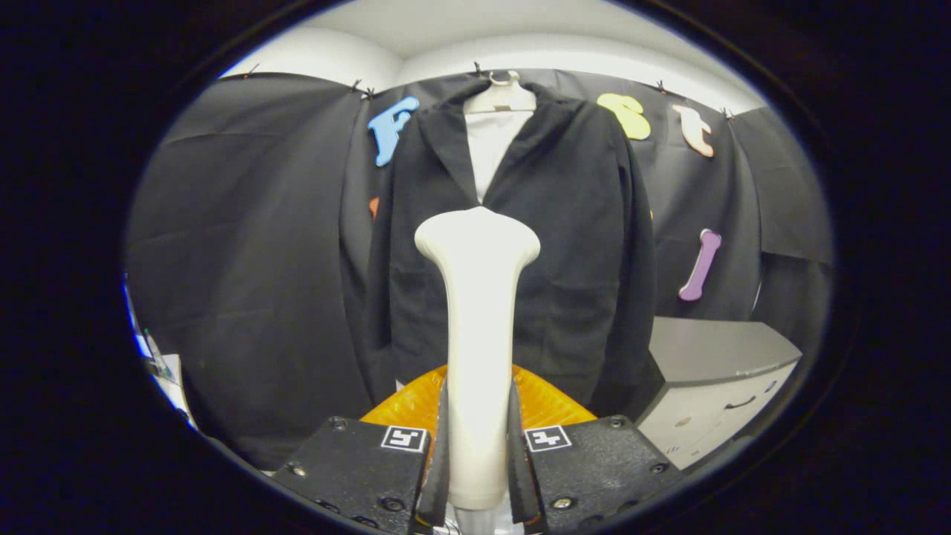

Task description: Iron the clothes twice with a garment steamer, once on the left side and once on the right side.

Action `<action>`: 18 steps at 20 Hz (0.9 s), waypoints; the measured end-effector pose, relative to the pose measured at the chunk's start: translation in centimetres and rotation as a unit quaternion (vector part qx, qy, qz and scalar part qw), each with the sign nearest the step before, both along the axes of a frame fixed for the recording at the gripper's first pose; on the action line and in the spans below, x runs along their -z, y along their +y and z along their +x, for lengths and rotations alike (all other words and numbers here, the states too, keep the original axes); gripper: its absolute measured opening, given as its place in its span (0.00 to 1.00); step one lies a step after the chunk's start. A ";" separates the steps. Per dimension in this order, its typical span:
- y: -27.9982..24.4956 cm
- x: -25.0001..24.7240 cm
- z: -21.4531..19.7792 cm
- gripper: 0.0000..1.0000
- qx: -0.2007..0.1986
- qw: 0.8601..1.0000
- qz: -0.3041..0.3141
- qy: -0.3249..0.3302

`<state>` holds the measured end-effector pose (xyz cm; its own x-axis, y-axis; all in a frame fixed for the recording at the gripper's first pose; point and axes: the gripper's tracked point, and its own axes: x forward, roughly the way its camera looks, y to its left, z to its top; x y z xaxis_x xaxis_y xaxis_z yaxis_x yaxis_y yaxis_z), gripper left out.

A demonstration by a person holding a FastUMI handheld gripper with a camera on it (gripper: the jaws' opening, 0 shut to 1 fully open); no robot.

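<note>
A black jacket (pixel 572 245) hangs on a white hanger (pixel 501 93) against the booth wall, with a white inner panel (pixel 490 148) showing at its open collar. A cream garment steamer (pixel 475 312) stands upright between my fingers, its wide head level with the jacket's chest and apart from the cloth. My gripper (pixel 475 453) is shut on the steamer's handle, both fingers pressing its sides.
An orange ribbed object (pixel 546 405) lies just beyond the fingers, below the jacket's hem. A grey-and-white drawer cabinet (pixel 713 379) stands to the right of the jacket. Some small items (pixel 160 364) sit at the far left.
</note>
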<state>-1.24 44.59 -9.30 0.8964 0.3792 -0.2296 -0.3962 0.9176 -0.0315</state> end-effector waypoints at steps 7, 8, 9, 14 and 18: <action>4.2 -7.6 2.1 0.35 -0.042 0.995 0.029 -0.090; 5.1 -8.8 2.5 0.34 -0.047 0.992 0.032 -0.109; 6.0 -9.8 3.2 0.35 -0.051 0.990 0.030 -0.125; 10.2 -14.2 5.2 0.35 -0.066 0.979 0.033 -0.190; 12.5 -17.1 6.5 0.35 -0.067 0.971 0.043 -0.225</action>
